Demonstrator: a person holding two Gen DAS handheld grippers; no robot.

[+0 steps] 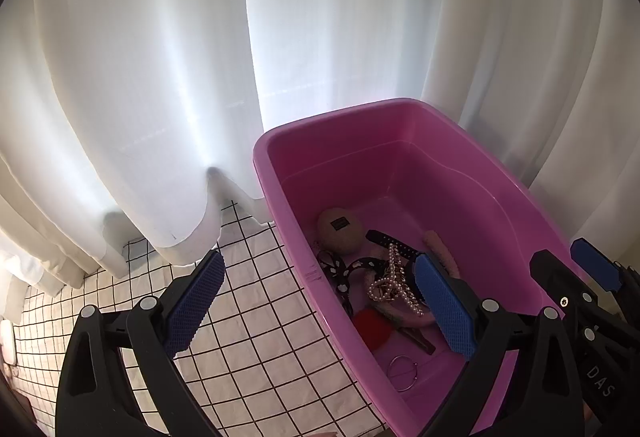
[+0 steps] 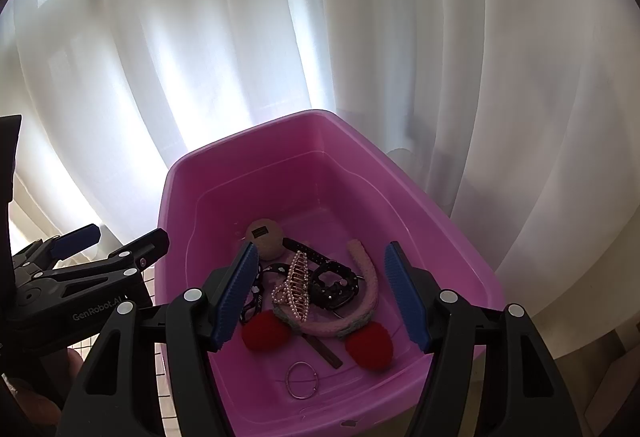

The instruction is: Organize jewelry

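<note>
on the left lies a white cloth with a black grid [image 1: 256,317], and a white curtain [image 1: 160,77] hangs along its far edge, its hem resting on the cloth. the left gripper [image 1: 316,301] hovers with its jaws spread wide and holding nothing, one blue pad over the grid cloth and the other over the pink tub [image 1: 280,205]. the tub stands to the right on the cloth, its far rim against the curtain. the jewelry lies heaped on the tub floor: one beige round puff with a dark label [image 2: 264,235], one black dotted ribbon [image 1: 340,273], one pearl claw clip [image 2: 294,285] on top of the heap, one black studded strap [image 2: 332,277], one pink fuzzy headband [image 2: 366,289] curving round the right side, two red pompoms [image 2: 264,331], one dark flat clip [image 2: 326,351] between them, and one thin metal ring [image 2: 302,379] nearest. the right gripper [image 2: 320,295] hangs over the tub, jaws wide and empty, straddling the heap without touching it.
</note>
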